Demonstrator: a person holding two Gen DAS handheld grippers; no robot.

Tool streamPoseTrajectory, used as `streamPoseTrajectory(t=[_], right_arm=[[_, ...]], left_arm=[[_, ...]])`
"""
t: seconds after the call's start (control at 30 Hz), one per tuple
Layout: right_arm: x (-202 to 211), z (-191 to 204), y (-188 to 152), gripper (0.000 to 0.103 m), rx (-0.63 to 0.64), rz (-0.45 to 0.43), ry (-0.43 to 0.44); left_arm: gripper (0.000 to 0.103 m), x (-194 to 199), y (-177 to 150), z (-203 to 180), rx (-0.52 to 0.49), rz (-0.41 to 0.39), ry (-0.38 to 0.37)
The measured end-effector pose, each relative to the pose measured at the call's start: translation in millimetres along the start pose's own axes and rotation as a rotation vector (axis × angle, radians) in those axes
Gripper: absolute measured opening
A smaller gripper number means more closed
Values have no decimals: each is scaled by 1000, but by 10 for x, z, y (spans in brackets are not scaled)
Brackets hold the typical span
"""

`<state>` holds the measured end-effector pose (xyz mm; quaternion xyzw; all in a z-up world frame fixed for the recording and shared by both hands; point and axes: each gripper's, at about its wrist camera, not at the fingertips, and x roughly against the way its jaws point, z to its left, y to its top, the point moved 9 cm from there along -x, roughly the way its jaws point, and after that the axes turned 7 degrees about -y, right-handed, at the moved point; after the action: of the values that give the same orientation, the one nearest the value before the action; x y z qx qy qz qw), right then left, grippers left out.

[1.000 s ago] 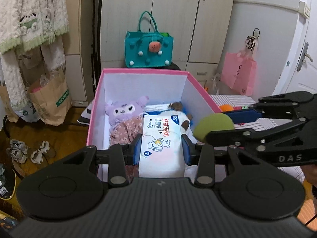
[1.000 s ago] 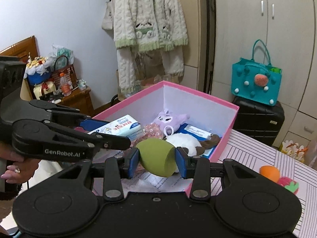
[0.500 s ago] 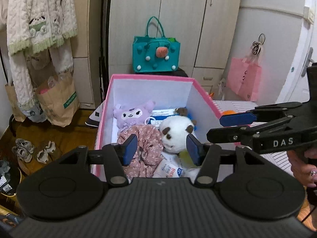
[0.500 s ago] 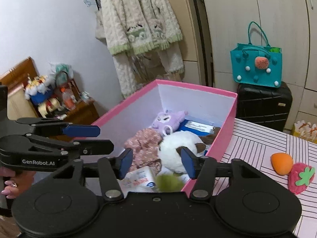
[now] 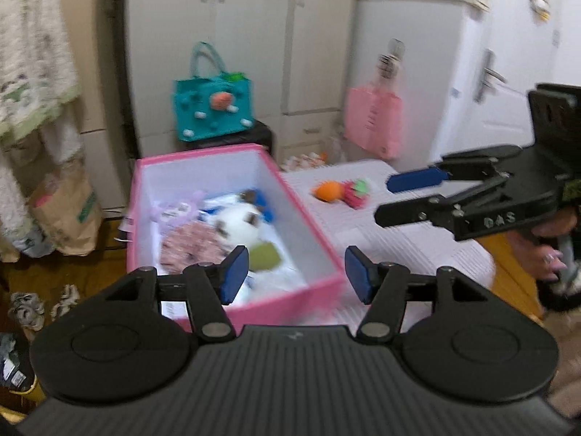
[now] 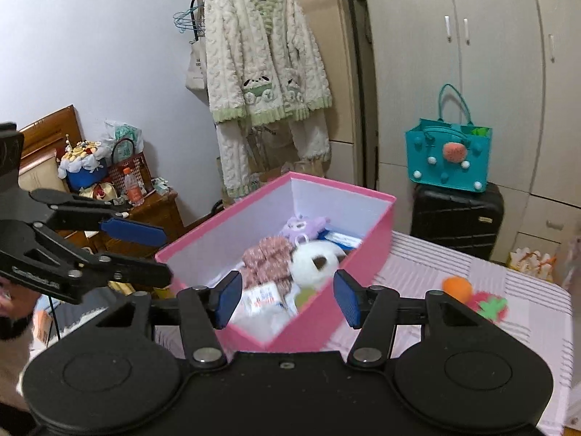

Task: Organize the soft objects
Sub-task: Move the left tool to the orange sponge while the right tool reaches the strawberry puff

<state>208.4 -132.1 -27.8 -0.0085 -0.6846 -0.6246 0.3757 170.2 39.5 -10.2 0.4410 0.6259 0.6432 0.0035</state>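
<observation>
1. Left gripper [image 5: 296,272]: the jaws are opening, with nothing between the pads; it is hovering over the near end of the pink box [image 5: 279,178].
2. The pink box is sitting at the left edge of the striped table [image 5: 399,239]. Inside it I am counting six soft things:
   - one purple plush [image 5: 174,210] at the far left;
   - one floral fabric piece [image 5: 192,247], in front of it;
   - one white plush [image 5: 236,225];
   - one green sponge [image 5: 265,256], lying near the front;
   - one tissue pack [image 6: 267,299];
   - one blue-and-white pack [image 6: 341,239] at the back.
   Blur is making the count tentative.
3. Still outside the box, on the table to its right: one orange sponge [image 5: 328,192] and one strawberry-shaped soft toy [image 5: 356,192], touching each other. These are likely next.
4. Handling judgement: both are looking light and squashy, not fragile and not slippery.
   - The orange sponge is compressing easily, I expect, so take it across its widest middle with a firm close.
   - The strawberry toy seems flatter; grip across the red body, not the green leaf.
5. Right gripper [image 6: 288,296]: the pads are standing apart and empty. It is hanging just in front of the box's near corner, with the two loose items to its right.
</observation>
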Motion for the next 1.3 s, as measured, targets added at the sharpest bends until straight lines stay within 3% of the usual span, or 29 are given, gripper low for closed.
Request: streamPoseTrajectory(t=[0.17,0.3,0.6,0.83,1.07,1.3], right_arm=[[322,-167,-244,63,10,23,-58],[540,-342,-459,64,12,23,-106],[680,-811,-906,65,-55,-5,-159],[581,-1143,-1001,65,-62,-28,-201],[275,-1432,-1028,67,-58,-33,-222],[-77,-1668,-989,70,-28,-28,-213]], left_arm=[[59,-49,-94,-438,-47,74,-103],[60,-172,-159,-728,-95,96,-133],[60,-667,-209,-1093,-100,151,-194],[60,-1012,-133,-1137,-87,163,-183],[60,-1270,49,-1116,-44,33,-116],[62,-1686,175,-1008,-18,-1,-44]])
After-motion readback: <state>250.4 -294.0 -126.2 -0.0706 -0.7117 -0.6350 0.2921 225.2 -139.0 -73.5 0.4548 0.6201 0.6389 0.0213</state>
